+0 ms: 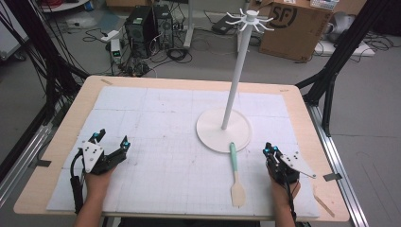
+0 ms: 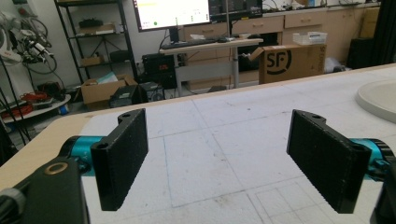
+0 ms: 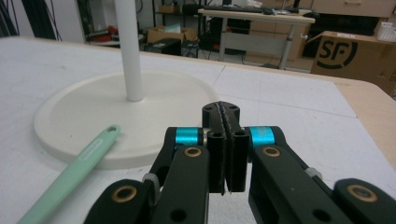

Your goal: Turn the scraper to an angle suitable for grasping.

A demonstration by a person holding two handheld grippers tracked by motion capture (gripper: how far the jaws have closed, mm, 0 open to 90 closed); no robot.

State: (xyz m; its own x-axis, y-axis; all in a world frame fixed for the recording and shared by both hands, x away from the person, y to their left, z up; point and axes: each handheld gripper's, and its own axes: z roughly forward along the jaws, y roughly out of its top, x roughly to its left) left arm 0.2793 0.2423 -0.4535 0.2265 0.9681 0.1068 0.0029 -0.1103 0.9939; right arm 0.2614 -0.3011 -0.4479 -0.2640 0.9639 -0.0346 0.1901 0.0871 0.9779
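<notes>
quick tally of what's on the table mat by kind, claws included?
Spatula, green handle with beige blade: 1
White hook stand on its round base: 1
Claws: 2, left claw open, right claw shut on nothing
Total: 4

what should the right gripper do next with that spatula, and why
Probably open first. The right gripper is shut on nothing, and the spatula lies untouched to its left, its green handle tip resting on the stand's base. Open jaws could then swing over to the handle.
</notes>
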